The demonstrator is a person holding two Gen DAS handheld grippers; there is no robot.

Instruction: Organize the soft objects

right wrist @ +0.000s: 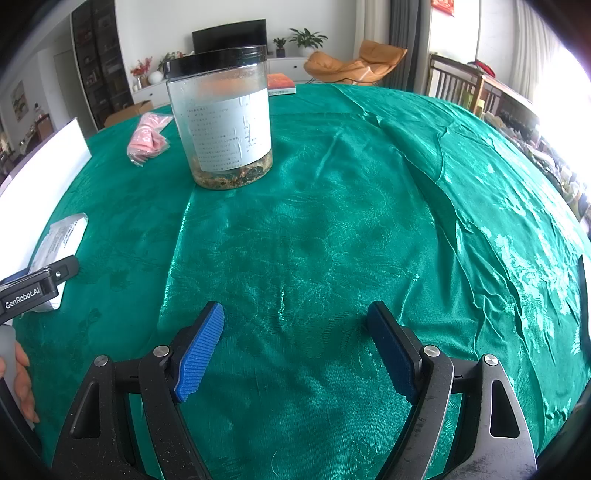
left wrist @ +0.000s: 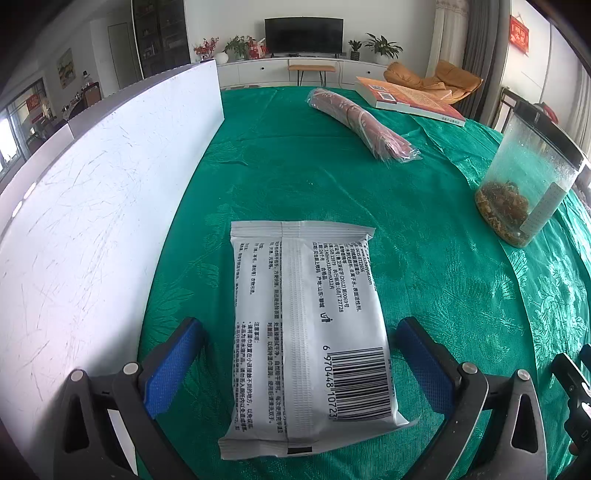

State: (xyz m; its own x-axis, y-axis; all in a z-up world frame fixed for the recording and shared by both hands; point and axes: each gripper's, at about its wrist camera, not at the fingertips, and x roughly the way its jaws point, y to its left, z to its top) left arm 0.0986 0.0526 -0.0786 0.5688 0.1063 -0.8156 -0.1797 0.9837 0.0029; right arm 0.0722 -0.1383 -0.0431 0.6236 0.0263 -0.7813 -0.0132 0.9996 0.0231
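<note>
left claw point(left wrist: 295, 354) wide, astride wipes pack point(left wrist: 306, 332) | right claw point(right wrist: 295, 347) wide, empty

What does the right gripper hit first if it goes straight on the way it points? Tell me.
Most likely only the green tablecloth: nothing lies between the right gripper and its open fingers. The jar stands farther off, left of that line, though depth is hard to judge.

Bright living room, television point(left wrist: 303, 36), orange armchair point(right wrist: 354, 62)
</note>
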